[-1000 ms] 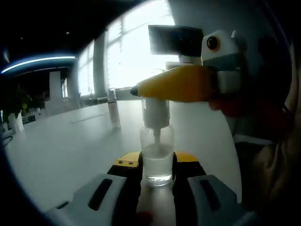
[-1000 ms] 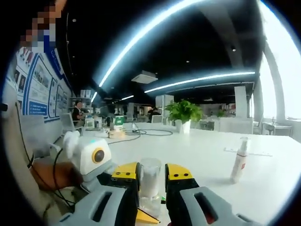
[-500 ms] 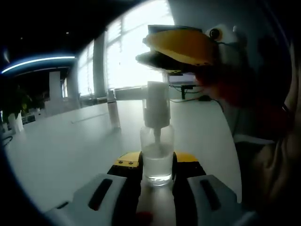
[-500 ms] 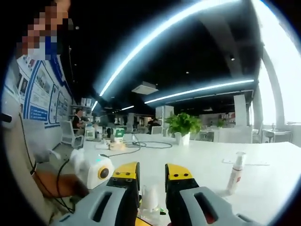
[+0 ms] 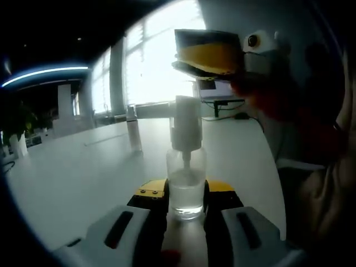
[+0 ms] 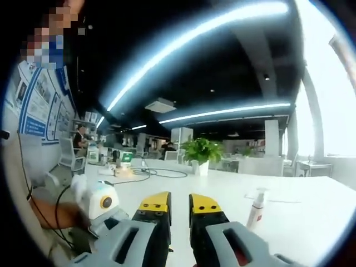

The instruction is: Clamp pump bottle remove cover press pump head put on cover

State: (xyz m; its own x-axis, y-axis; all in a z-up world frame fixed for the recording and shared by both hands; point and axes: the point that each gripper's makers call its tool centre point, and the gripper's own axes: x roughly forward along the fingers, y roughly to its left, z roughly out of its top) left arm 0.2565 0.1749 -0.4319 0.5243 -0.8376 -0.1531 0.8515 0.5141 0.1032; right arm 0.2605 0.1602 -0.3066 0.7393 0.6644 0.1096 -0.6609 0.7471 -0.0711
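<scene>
Left gripper [image 5: 186, 208] pinches the clear pump bottle [image 5: 186, 192] upright on the white table [image 5: 72, 178]; right gripper [image 6: 179, 207], jaws nearly pressed together, hovers above the pump head [image 5: 185, 125]. An off-centre press could tip the bottle

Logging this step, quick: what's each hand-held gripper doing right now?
Left hand-held gripper: closed on the pump bottle.
Right hand-held gripper: jaws nearly together, nothing visible between them.

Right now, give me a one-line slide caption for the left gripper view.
Left hand-held gripper clamps the clear pump bottle while the right hand-held gripper hovers above its pump head.
</scene>
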